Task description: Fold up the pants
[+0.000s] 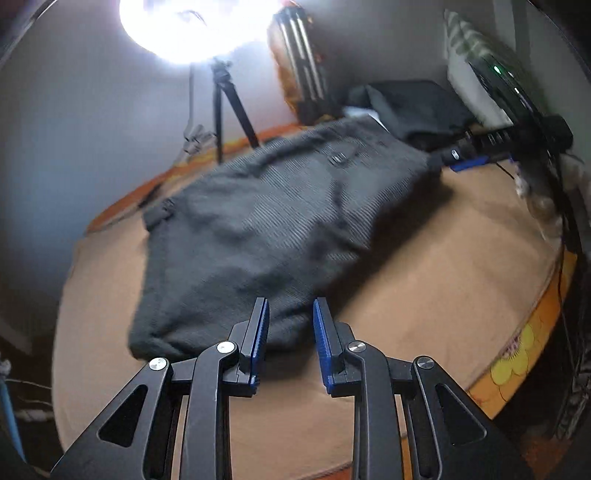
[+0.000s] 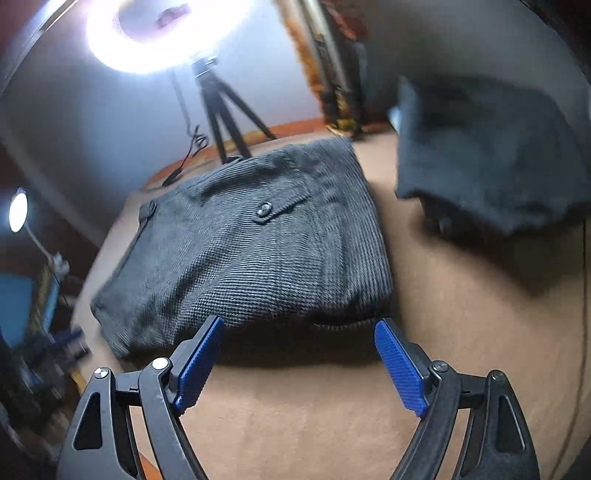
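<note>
Now your left gripper (image 1: 291, 310) holds its fingers narrowly parted, pinching nothing, the folded pants (image 1: 266, 229) lying just beyond its tips; your right gripper (image 2: 299, 328) is spread wide and empty, pants ahead.

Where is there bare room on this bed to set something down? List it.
Bare tan sheet lies between the folded pants and the near edge, and in the strip between the pants and the dark pile. It is crowded at the far edge, by the tripod.

Pants (image 2: 255, 236), folded: 1
Dark cloth pile (image 2: 484, 155): 1
Ring light (image 1: 195, 29): 1
Tripod (image 2: 221, 110): 1
Grippers: 2, left (image 1: 291, 314), right (image 2: 299, 332)
</note>
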A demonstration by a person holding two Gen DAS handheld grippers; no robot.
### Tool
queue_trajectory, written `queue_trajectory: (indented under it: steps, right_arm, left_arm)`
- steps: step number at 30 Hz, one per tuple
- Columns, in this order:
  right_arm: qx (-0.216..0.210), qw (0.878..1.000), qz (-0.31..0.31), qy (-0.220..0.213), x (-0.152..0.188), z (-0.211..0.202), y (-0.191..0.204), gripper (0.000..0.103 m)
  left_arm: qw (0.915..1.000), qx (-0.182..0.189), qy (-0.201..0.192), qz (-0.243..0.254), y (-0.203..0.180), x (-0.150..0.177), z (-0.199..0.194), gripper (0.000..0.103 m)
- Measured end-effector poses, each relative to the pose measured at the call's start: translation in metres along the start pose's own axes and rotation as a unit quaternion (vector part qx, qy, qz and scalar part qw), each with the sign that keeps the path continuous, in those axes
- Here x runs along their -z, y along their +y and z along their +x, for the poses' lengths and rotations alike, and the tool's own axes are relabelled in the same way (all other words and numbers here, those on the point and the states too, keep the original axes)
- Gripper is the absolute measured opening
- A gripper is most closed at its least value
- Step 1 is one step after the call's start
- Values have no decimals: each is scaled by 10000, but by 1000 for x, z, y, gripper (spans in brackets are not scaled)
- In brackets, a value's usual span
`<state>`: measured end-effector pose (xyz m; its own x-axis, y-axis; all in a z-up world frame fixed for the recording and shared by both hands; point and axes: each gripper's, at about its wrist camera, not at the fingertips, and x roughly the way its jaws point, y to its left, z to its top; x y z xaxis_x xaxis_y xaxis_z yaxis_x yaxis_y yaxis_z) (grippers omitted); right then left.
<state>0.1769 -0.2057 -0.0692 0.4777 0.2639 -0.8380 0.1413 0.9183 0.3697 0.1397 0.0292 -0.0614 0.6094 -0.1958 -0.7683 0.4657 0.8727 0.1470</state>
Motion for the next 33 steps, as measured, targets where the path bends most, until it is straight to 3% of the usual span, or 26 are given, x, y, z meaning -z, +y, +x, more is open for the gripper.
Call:
queue_trajectory:
  steps: [7,10,21,22,26,31,32,33]
  right_arm:
    - [-166,9988,435,143,0,22,-23,85]
    - [-388,9970,623,229,-2,31,-27,85]
    - [-801,9904,1092,275,-9,52,-28,84]
    - [-841,9896,1140,265,-9,53,-29,82]
    - [-913,9874,1277,187,-9,55,-34,61]
    - [-812,9906,1103,20,-10,47,-35,31]
    - [-753,9926,944,-106,-12,40,-32,16]
    - [-628,9950,736,-257,-16,32,-28,17]
  left_arm:
    - [9995,99,291,50,-13,14,23,25]
    - [9985,-93,398,370,-22,20,32,34]
    - [9963,-513,563,393,-9,25,49,34]
    - [9964,-519,549,383,-8,26,50,34]
    - [9965,-535,474,431,-8,25,51,14]
    - [9991,-216,307,203,-1,21,38,11]
    - [9993,-179,298,136,1,21,36,11]
    - [9992,-179,341,148,2,23,37,11]
